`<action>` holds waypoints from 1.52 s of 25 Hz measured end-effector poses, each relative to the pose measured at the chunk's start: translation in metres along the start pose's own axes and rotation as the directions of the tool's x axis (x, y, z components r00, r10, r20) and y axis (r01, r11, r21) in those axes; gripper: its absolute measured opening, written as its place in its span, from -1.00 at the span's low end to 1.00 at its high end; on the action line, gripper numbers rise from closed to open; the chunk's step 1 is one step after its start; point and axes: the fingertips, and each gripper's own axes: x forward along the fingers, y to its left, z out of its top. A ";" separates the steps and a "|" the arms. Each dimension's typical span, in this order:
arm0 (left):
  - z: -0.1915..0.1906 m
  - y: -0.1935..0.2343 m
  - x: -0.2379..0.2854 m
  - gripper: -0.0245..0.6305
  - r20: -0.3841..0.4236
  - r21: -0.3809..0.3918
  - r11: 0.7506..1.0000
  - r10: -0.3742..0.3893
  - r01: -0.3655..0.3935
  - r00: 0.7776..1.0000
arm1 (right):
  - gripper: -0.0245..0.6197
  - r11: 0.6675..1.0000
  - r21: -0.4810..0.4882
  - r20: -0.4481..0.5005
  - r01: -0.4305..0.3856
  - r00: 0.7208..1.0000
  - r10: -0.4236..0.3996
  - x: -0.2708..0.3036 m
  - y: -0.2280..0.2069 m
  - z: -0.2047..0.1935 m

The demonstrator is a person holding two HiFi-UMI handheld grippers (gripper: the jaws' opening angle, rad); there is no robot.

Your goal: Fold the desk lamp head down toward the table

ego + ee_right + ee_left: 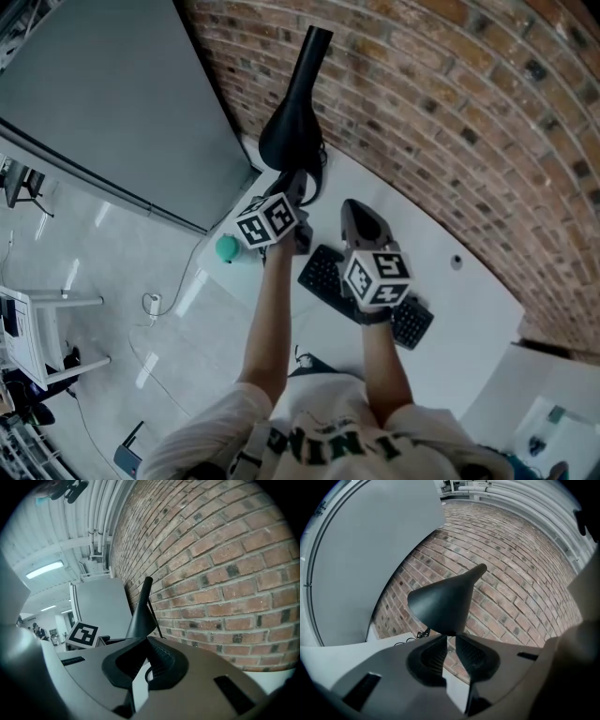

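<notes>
Keyboard [328,272] lying toward the table's [450,309] near edge, beneath the right gripper [146,641], whose jaws are resting together, empty. Teal item [227,247], head view only, sitting at the left edge. Left gripper's [451,638] jaws pinching the lamp head's [440,604] rim beside the brick wall [450,94].

The desk lamp head [292,122] at top centre is plain black. The wall [450,84] is red-brown brick with pale mortar lines. The panel [103,103] at upper left is flat grey. The table [469,300] is white and the keyboard [323,272] black. The 2 marker cubes [270,221] are white with black squares.
</notes>
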 end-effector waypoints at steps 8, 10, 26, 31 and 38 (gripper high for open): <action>-0.004 0.003 0.001 -0.76 -0.055 0.161 0.986 0.060 -0.050 0.997 | -0.91 1.000 0.006 0.007 -0.005 1.000 0.005 -0.006 -0.001 0.004; -0.006 0.003 -0.001 -0.78 -0.067 0.208 0.976 0.079 -0.064 0.995 | -0.91 1.000 0.006 0.016 -0.006 1.000 0.006 -0.010 0.001 0.007; 0.013 -0.042 -0.102 -0.88 0.001 0.397 0.912 0.111 -0.103 0.994 | -0.91 0.998 -0.056 0.107 0.005 0.994 0.001 -0.067 0.021 0.035; 0.030 -0.062 -0.150 -0.92 0.079 0.464 0.875 0.115 -0.138 0.990 | -0.91 0.995 -0.101 0.124 0.017 0.992 -0.004 -0.086 0.032 0.038; 0.045 -0.092 -0.213 -0.92 0.193 0.513 0.842 0.074 -0.165 0.978 | -0.91 0.987 -0.160 0.148 0.017 0.989 0.007 -0.107 0.051 0.039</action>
